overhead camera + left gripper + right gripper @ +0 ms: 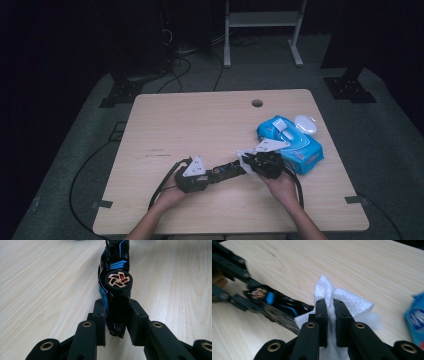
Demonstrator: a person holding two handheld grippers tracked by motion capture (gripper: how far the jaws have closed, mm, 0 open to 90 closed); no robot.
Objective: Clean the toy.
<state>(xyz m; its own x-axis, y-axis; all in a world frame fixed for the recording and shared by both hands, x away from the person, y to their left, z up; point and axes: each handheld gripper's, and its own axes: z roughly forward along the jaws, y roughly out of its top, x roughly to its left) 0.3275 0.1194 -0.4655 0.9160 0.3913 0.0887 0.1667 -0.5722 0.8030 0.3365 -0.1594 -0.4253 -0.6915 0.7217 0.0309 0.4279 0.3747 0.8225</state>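
Toy car [115, 285], black with blue trim and copper-spoked wheels: small, rigid plastic, probably light, glossy and so likely slippery under hard pads; best pinched across the narrow body at one end, clear of the wheels, which could roll or snap off. Held exactly so by the left gripper [116, 322], jaws pressed against both flanks of the car's near end, car tipped on its side with one wheel facing up, nose pointing away across the wooden table [37, 277]. Seen from above, sits near the table's front edge, slightly right of centre, bridging left gripper [197, 175] and right gripper [260, 162]. White wet wipe [342, 300]: soft, limp, thin, likely damp, easy to tear or let slip; best bunched in a fold. Right gripper [329, 322] clamped on such a fold, wipe ballooning beyond the tips and touching the car's far end [282, 308]. Blue wipe pack [290, 142] just right of the right gripper, lid flipped open.
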